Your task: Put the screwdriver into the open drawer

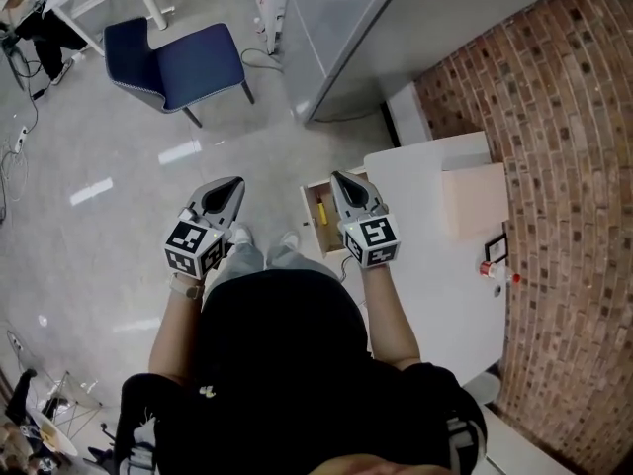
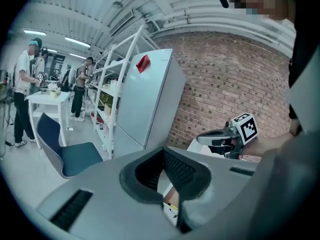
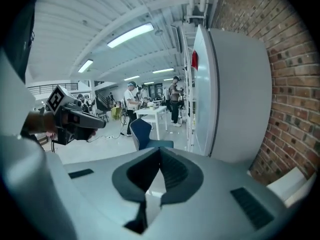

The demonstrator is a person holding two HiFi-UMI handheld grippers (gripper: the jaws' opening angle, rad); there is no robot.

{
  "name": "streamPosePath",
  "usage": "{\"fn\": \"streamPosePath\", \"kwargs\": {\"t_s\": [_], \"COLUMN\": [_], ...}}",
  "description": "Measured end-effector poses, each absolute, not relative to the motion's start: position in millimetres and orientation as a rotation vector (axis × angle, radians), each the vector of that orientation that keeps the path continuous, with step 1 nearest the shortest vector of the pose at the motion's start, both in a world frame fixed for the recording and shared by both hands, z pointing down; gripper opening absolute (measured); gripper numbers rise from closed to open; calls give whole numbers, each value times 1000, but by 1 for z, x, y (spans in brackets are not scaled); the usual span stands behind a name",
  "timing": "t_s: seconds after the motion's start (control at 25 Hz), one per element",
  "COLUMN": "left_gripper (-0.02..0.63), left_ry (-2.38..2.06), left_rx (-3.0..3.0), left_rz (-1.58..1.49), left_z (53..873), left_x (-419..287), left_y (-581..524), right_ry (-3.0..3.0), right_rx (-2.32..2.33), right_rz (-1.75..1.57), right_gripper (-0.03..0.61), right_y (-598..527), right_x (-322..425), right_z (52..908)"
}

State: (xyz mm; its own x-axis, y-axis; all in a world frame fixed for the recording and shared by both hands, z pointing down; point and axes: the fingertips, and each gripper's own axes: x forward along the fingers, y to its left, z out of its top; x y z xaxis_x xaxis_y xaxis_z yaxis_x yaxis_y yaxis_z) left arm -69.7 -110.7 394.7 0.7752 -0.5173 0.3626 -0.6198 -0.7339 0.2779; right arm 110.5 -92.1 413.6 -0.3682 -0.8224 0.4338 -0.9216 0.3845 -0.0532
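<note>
Gleaming floor (image 1: 119,166), white table (image 1: 425,236), open drawer (image 1: 324,237), brick wall (image 1: 574,117).

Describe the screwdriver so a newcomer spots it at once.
Find the white table against the brick wall; a wooden drawer stands pulled open from its edge facing the person. The screwdriver lies inside it, the only yellow-handled thing there, unlike the small red item up on the tabletop.

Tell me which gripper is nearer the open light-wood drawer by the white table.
Right. The right gripper sits beside the drawer in the head view; the left gripper is farther left, over the grey floor.
</note>
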Motion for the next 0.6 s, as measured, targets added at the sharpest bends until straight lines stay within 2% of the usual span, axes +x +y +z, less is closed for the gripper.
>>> {"fn": "streamPosePath", "kwargs": {"t_s": [0.6], "left_gripper": [3], "left_ry": [-811], "left_rx": [2783], "left_rz": [133], "left_z": [290], "left_x": [-44], "left_y": [-129], "right_ry": [-2427], "right_rx": [1641], "right_rz": [186], "right_gripper": [9], "right_y": [-95], "right_x": [110], "right_z": [310]}}
